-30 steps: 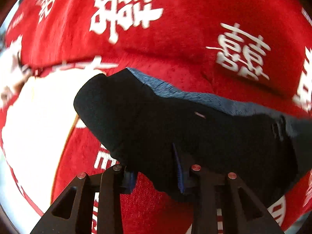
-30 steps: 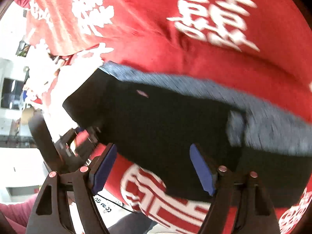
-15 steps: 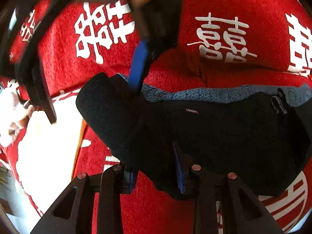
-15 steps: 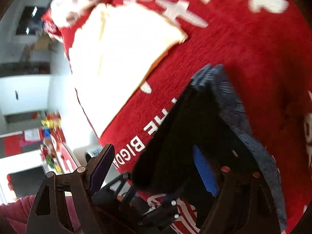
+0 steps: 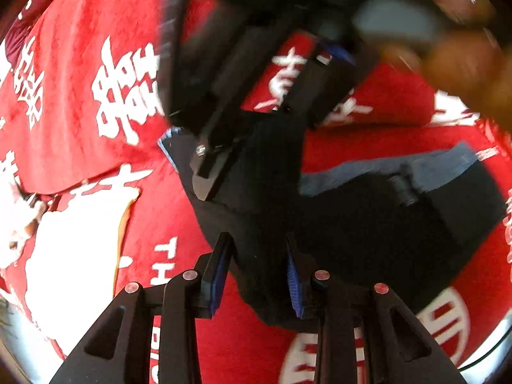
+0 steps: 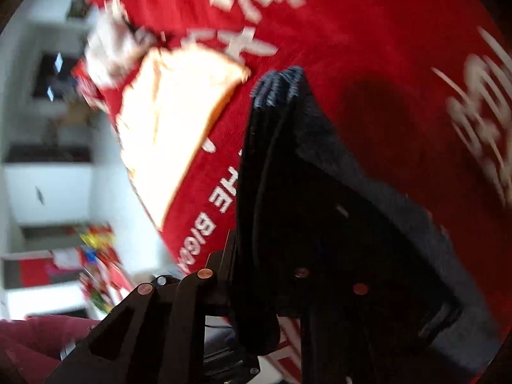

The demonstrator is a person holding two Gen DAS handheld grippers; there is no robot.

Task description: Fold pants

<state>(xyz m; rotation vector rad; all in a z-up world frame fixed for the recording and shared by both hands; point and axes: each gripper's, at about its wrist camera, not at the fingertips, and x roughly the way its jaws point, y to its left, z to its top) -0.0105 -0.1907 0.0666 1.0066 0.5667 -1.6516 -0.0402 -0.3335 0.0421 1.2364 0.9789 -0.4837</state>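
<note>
The dark pants [image 5: 368, 224], black with a grey-blue waistband, lie folded on a red cloth [image 5: 80, 73] printed with white characters. My left gripper [image 5: 257, 272] is shut on the pants' near edge, cloth between its blue pads. My right gripper [image 6: 268, 275] is shut on the pants' left end [image 6: 288, 166] and lifts it into a steep fold; its fingertips are hidden by the cloth. In the left wrist view the right gripper [image 5: 243, 121] shows above the pants, blurred.
A white folded cloth [image 5: 73, 249] lies on the red cloth at the left, also in the right wrist view [image 6: 179, 121]. A hand [image 5: 464, 57] shows at the upper right. Shelves and room clutter [image 6: 48, 192] lie beyond the table's edge.
My right gripper has closed on the pants' left end and lifted it up and over. My left gripper kept its hold on the near edge.
</note>
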